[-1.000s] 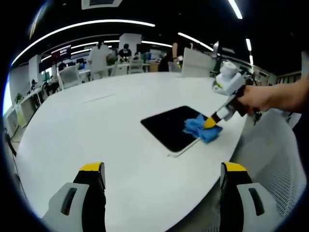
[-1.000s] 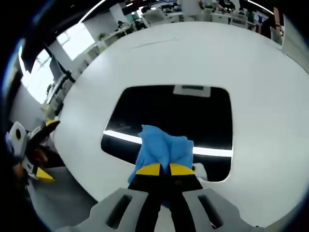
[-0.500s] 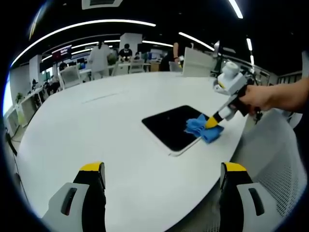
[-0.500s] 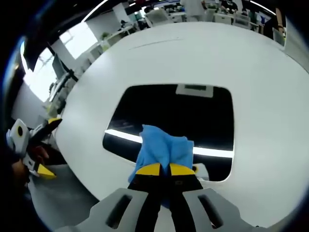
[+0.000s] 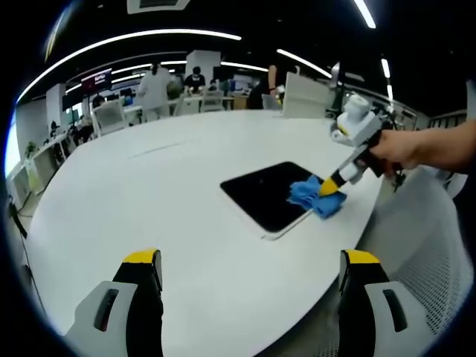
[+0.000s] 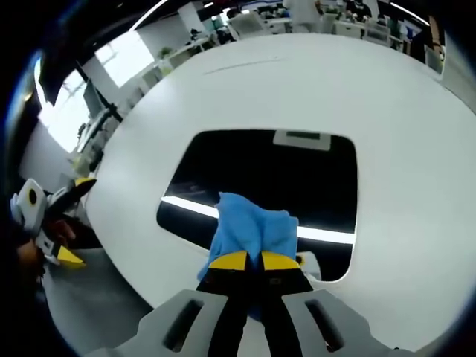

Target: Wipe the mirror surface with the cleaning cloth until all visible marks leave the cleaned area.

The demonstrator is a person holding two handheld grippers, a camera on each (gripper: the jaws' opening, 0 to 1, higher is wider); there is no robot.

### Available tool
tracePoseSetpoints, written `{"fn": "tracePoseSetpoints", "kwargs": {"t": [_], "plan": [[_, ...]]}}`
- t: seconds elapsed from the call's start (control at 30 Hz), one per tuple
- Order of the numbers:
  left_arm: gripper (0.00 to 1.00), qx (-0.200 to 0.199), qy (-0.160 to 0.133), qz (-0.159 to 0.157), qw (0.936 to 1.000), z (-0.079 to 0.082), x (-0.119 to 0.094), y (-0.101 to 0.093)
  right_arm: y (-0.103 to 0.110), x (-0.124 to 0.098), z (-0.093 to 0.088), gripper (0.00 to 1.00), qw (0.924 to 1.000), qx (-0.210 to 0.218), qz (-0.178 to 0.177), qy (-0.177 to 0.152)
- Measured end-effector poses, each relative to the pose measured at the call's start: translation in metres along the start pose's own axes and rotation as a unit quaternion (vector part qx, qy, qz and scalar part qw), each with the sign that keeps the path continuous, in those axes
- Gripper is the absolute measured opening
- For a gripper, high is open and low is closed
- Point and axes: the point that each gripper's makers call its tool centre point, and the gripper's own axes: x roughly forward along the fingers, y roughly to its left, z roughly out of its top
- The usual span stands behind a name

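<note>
Left gripper view: camera sits low at the near edge of the white table (image 5: 149,201), well back from the work, looking across the tabletop toward the office desks beyond. Its own jaws rise at the bottom corners, set wide apart. The mirror (image 5: 264,195) lies mid-distance, right of centre, with the right gripper (image 5: 328,187) entering from the right.

Right gripper view: camera close above the mirror (image 6: 282,175), tilted steeply down along its own closed jaws onto the cleaning cloth (image 6: 251,229). The left gripper (image 6: 65,223) shows at the left edge.

Shared: mirror, cloth, surrounding tabletop, seen from roughly crossing directions.
</note>
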Motion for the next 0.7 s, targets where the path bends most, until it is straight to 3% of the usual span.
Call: {"fn": "tracePoseSetpoints", "kwargs": {"t": [0.7], "plan": [[0.99, 0.0, 0.004, 0.002, 1.0, -0.001, 0.001, 0.002, -0.024, -0.009, -0.004, 0.0, 0.9997, 0.022, -0.006, -0.002]]}}
